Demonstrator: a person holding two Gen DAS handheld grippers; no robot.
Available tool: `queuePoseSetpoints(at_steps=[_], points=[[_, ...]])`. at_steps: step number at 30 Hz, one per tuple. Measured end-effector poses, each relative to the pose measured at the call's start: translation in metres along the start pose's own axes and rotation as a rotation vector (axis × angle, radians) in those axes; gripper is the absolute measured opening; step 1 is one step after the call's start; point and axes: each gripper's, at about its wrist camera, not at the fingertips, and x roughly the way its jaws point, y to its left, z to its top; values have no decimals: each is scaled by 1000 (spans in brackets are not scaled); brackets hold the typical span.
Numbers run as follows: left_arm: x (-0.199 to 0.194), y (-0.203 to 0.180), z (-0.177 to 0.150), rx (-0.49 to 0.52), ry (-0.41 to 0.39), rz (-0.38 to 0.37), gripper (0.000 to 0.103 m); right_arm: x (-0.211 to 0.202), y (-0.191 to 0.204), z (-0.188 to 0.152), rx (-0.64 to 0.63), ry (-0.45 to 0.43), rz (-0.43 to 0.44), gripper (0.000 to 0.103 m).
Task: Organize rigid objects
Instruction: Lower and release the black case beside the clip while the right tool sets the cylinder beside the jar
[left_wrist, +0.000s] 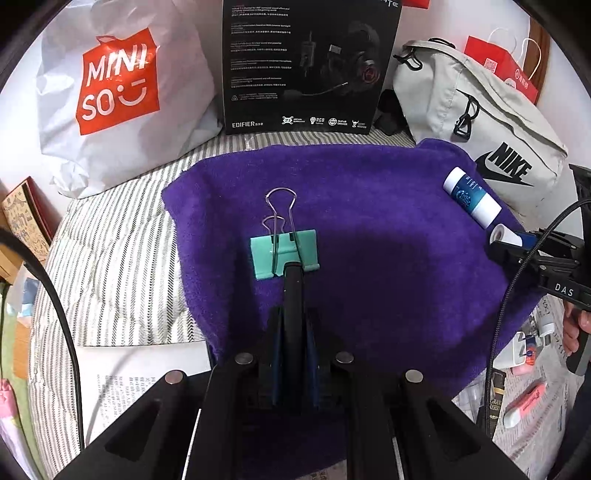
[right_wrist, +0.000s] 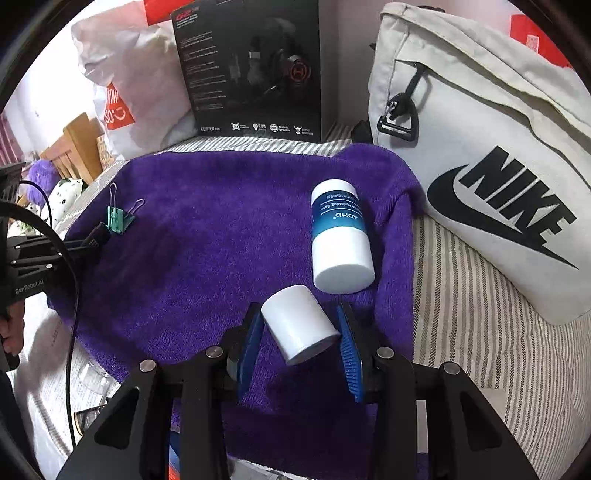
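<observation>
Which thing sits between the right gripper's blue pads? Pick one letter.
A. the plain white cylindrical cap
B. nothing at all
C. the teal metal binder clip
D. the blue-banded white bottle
A: in the right wrist view the plain white cylindrical cap is held between the right gripper's blue pads, while the blue-banded white bottle lies free on the purple towel and the teal binder clip is at the left gripper.
</observation>
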Motion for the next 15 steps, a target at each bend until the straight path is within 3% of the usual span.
queuePoseSetpoints(at_steps=[6, 15], points=[[5, -7, -1, 33, 7, 50, 12, 4, 1, 0, -16, 7, -12, 40], [6, -9, -1, 33, 2, 56, 12, 7, 5, -1, -36, 1, -43, 40]])
